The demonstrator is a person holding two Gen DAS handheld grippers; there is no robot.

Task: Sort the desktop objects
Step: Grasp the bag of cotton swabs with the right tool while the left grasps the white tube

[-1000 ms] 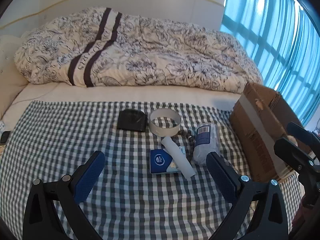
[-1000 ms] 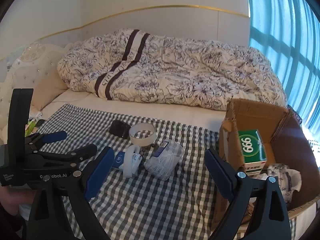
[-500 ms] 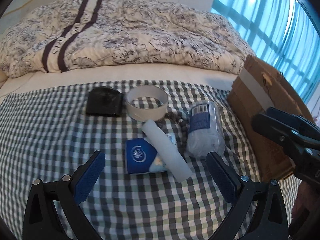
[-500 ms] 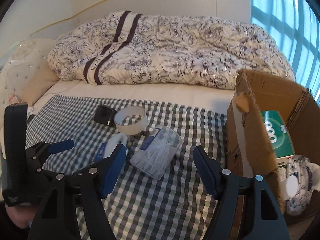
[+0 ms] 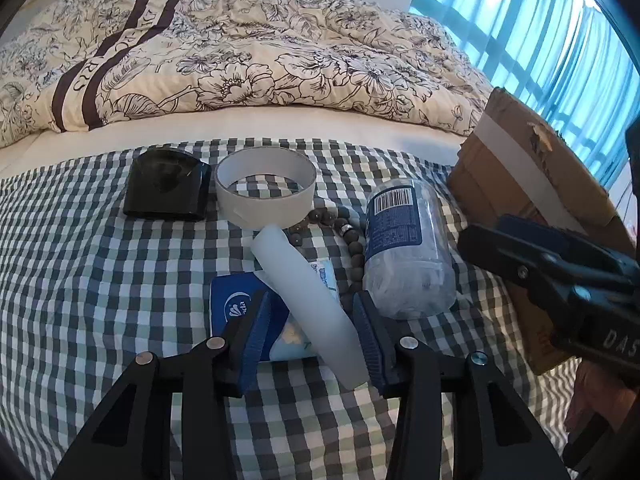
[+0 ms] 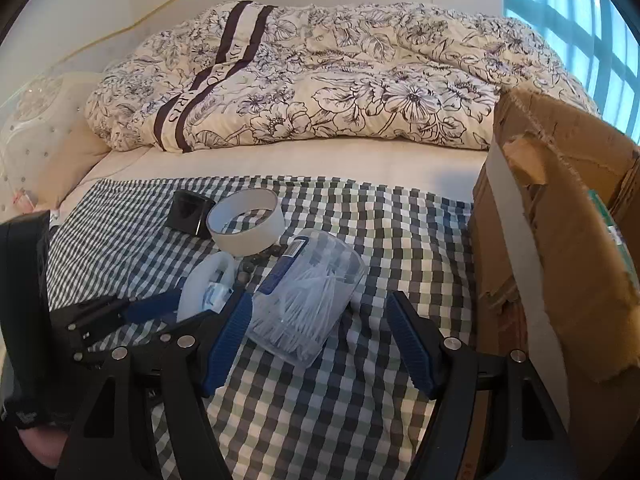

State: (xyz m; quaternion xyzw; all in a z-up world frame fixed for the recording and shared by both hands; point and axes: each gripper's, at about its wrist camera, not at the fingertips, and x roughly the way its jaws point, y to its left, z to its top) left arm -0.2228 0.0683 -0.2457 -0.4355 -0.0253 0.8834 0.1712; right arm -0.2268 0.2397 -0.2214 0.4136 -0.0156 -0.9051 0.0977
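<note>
On the checked cloth (image 5: 100,280) spread over the bed (image 5: 280,120), the left gripper (image 5: 310,330) is closing narrowly around the near end of a white tube (image 5: 308,300), its blue pads standing on either side of the tube, though whether they are pressing it firmly cannot be told. The tube is lying slantwise across a blue tissue pack (image 5: 240,308), so the step in hand appears to be the pickup of the tube for sorting. The right gripper (image 6: 320,336) is standing wide, holding nothing, with a clear tub of cotton swabs (image 6: 308,300) lying on its side between and just beyond its fingers. A cardboard box (image 6: 560,260) is standing at the right edge of the cloth, open at the top, and is likely the destination. The next move is judged to call for a straight lift, keeping the tissue pack from dragging along, then a carry across to the box. A tape roll (image 5: 266,184), a black case (image 5: 166,186) and a bead string (image 5: 352,240) are waiting farther back on the cloth. Behind them a floral quilt (image 5: 240,48) is lying heaped, and blue curtains (image 5: 540,20) are covering a bright window at the right.
</note>
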